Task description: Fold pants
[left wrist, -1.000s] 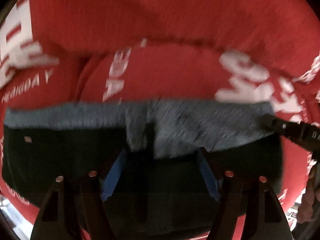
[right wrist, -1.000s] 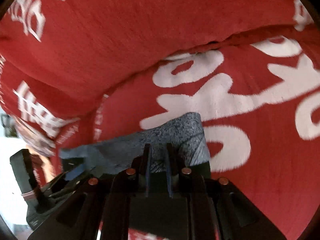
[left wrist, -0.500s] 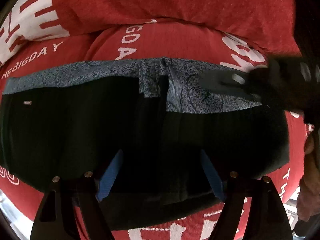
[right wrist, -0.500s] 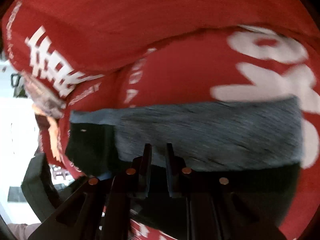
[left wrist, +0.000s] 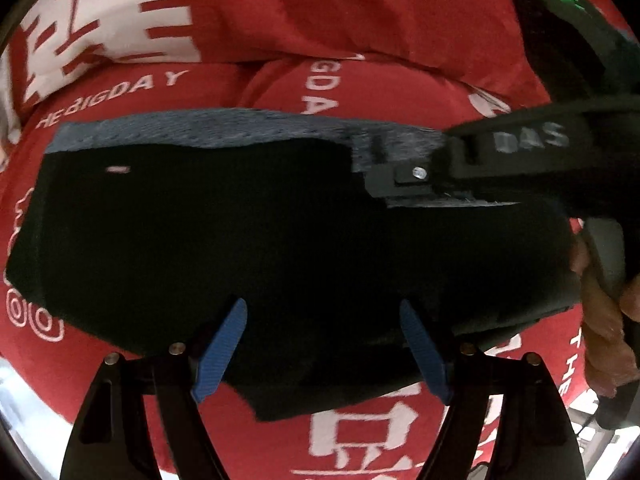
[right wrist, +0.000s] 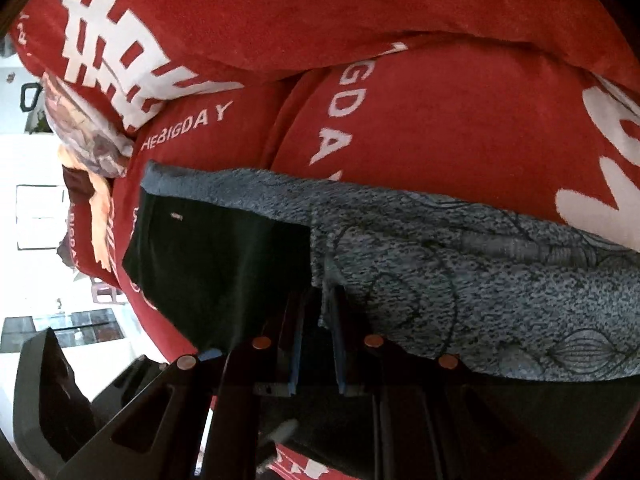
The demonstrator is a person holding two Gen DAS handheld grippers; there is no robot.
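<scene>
The pants (left wrist: 248,248) lie across the middle of the left wrist view as a wide black slab on the red bedding (left wrist: 360,20). A grey speckled band (left wrist: 224,128) runs along their upper edge, and a small pale tag (left wrist: 118,169) sits at upper left of the black cloth. In the right wrist view the same pants (right wrist: 224,264) fill the lower half of the frame: black cloth at centre left, and the grey patterned part (right wrist: 500,292) spreading to the right edge.

The left gripper (left wrist: 322,346) sits at the bottom centre of its frame. Its 2 blue-padded fingers (left wrist: 222,350) are spread wide apart over the near edge of the black cloth, with nothing pinched between them.

The right gripper (right wrist: 318,342) sits at the bottom centre of its own frame. Its 2 fingers (right wrist: 296,344) are drawn close together with only a narrow slot left, and the grey cloth's edge runs into that slot, so it looks clamped on the pants. From the left wrist view the right gripper (left wrist: 412,184) comes in from the right edge, its tip on the grey band, with the hand (left wrist: 604,320) holding it at lower right.

The bedding carries white lettering, "HEBIGDAY" (right wrist: 188,130) at upper left, and large white characters (left wrist: 108,28) on the pillow (right wrist: 320,4) across the top. At the far left of the right wrist view a bright room shows past the bed's edge.
</scene>
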